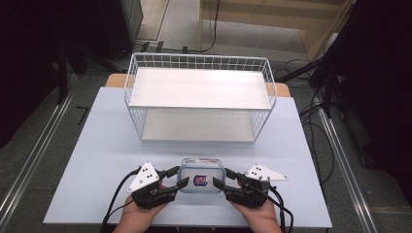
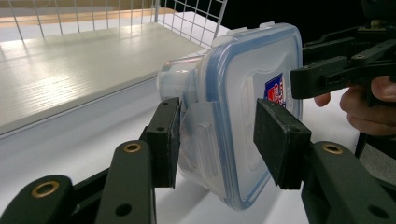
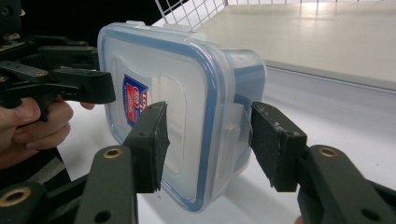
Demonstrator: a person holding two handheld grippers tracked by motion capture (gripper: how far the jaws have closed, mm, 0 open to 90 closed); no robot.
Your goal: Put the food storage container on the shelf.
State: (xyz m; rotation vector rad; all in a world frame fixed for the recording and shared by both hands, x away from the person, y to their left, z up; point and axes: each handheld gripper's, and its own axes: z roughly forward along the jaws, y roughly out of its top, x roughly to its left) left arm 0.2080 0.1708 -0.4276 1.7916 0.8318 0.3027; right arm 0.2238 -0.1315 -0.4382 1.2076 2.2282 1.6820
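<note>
I have the clear plastic food container with the blue-rimmed snap lid (image 1: 200, 175) pinned between my two tools at the near edge of the pale tabletop (image 1: 97, 160), tipped on its side so the lid faces back toward me. The left gripper (image 1: 179, 177) bites the container's left end: in the left gripper view one pad lies on the lid face and the other presses the side latch (image 2: 198, 135), so those jaws are clenched on the box's rim. The right gripper (image 1: 223, 178) mirrors it on the right end, one pad (image 3: 154, 140) on the lid and the other against the opposite latch, also clamped on.

What matters for the next move is that the container's long axis runs left to right, straight from one pair of jaws to the other, with both hands equally near. The white wire basket shelf with two pale wooden boards (image 1: 199, 87) stands just beyond it, straight ahead. I judge any carry toward it calls for both hands moving together, or the box will twist out of one grip.
</note>
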